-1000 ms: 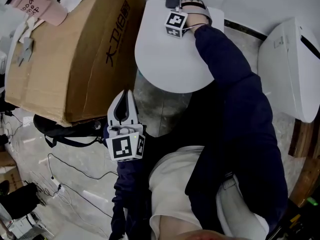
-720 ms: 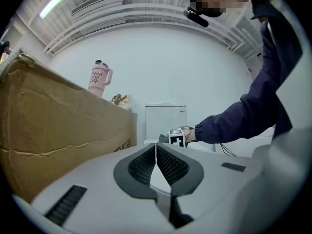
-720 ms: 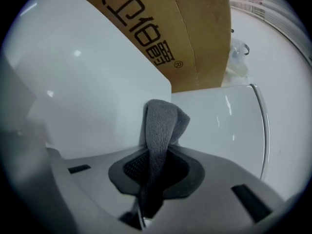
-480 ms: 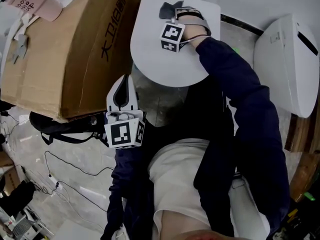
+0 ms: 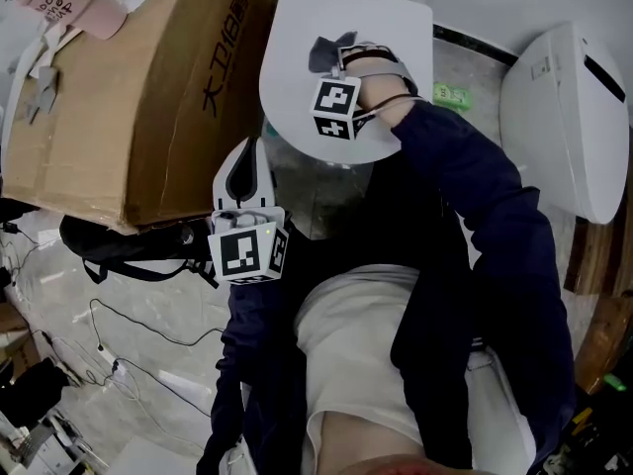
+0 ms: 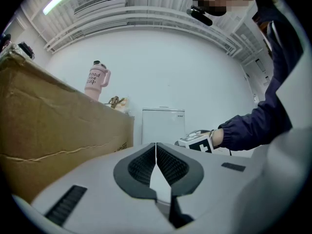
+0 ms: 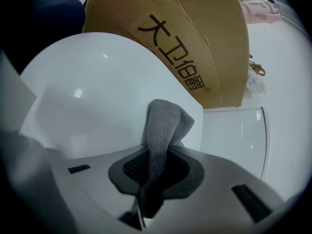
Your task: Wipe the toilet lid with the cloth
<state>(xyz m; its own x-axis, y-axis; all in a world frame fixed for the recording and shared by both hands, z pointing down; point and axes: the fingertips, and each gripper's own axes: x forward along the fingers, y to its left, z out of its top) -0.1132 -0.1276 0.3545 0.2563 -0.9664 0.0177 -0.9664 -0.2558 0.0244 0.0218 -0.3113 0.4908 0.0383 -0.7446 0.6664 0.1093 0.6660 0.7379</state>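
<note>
The right gripper (image 7: 155,168) is pinching the cloth (image 7: 164,123) between its fingers, with the bunched end touching the toilet lid (image 7: 87,91) just ahead of them. Firm, overlapping strokes are looking wise (the left gripper (image 6: 156,154), fingers together and empty, is idling).

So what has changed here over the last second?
The right tongs, shut on the grey fleecy cloth, have dragged it across the white oval toilet lid from its far end towards the person. Nothing was taken or let go. The left tongs stay shut beside the brown cardboard box.
</note>
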